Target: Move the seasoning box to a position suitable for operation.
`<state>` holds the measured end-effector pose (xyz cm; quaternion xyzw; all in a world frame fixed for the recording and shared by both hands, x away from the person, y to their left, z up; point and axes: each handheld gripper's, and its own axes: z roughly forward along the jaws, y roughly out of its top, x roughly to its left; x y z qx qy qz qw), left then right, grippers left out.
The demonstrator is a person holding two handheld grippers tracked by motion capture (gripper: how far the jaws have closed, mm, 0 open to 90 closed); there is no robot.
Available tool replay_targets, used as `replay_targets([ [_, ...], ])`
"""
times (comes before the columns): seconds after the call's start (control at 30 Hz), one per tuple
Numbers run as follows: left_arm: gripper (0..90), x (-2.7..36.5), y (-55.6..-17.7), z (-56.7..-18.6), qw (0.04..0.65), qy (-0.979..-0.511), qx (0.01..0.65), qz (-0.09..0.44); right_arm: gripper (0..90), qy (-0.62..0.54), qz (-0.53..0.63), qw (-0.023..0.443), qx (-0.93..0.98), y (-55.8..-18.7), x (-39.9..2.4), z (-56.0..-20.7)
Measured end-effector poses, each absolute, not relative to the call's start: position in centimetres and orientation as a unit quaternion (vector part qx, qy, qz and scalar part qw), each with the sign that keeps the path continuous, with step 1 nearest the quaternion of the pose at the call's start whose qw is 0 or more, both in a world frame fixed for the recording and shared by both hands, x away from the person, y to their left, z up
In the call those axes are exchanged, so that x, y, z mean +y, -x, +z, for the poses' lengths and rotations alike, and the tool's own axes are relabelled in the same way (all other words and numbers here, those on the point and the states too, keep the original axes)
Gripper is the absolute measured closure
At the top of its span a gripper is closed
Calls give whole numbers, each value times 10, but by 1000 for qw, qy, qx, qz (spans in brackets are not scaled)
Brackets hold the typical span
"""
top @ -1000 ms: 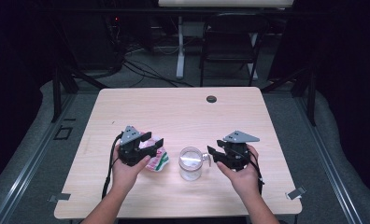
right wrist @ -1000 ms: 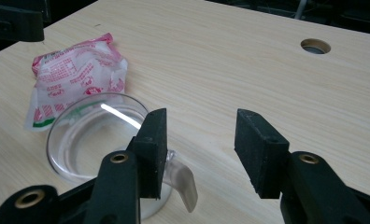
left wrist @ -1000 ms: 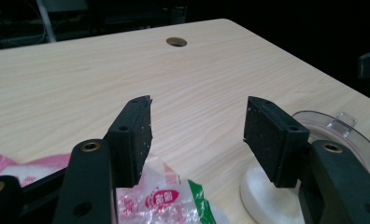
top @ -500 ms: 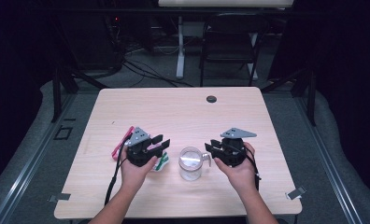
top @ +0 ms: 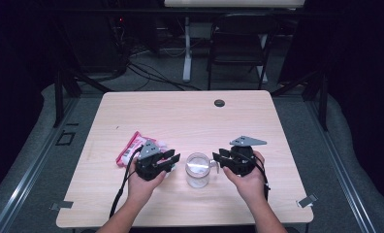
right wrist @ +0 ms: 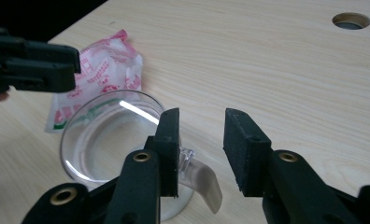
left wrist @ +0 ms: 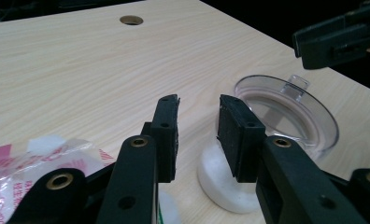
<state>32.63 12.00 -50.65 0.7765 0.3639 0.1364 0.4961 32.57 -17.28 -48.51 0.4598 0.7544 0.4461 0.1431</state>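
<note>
A clear glass mug (top: 198, 169) stands near the table's front, its handle (right wrist: 202, 179) toward my right gripper (top: 218, 156). That gripper (right wrist: 202, 119) is open with the handle low between its jaws, untouched; its jaws have just been opening. My left gripper (top: 174, 158) hovers left of the mug (left wrist: 290, 109). It (left wrist: 199, 105) is open, and its jaws have just been closing. A white round lump (left wrist: 220, 186) lies on the table under them, not gripped. A red and white packet (top: 132, 148) lies behind and left of the left hand.
The light wooden table (top: 190, 116) has a round cable hole (top: 219, 103) at the back. The right gripper's jaw (left wrist: 342, 37) shows beyond the mug, and the left gripper's jaw (right wrist: 29, 60) beside the packet (right wrist: 101, 70). A chair (top: 238, 48) stands behind the table.
My left hand has slid toward the near edge and the mug, uncovering the packet behind it. The jaws of both grippers stand narrower than a second ago. The right hand has stayed put.
</note>
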Motion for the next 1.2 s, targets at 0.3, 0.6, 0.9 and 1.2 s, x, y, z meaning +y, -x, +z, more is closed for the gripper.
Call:
replay_targets([
  [0.3, 724, 114, -322, -509, 487, -788, 355, 127, 721, -456, 451, 126, 757, -325, -178, -484],
  [0.6, 773, 109, -321, -513, 483, -793, 352, 119, 735, -439, 461, 111, 763, -323, -174, -489],
  [0.9, 842, 104, -320, -517, 468, -804, 351, 104, 788, -457, 456, 125, 753, -320, -173, -489],
  [1.2, 900, 102, -321, -522, 446, -821, 345, 91, 830, -465, 446, 110, 757, -322, -171, -494],
])
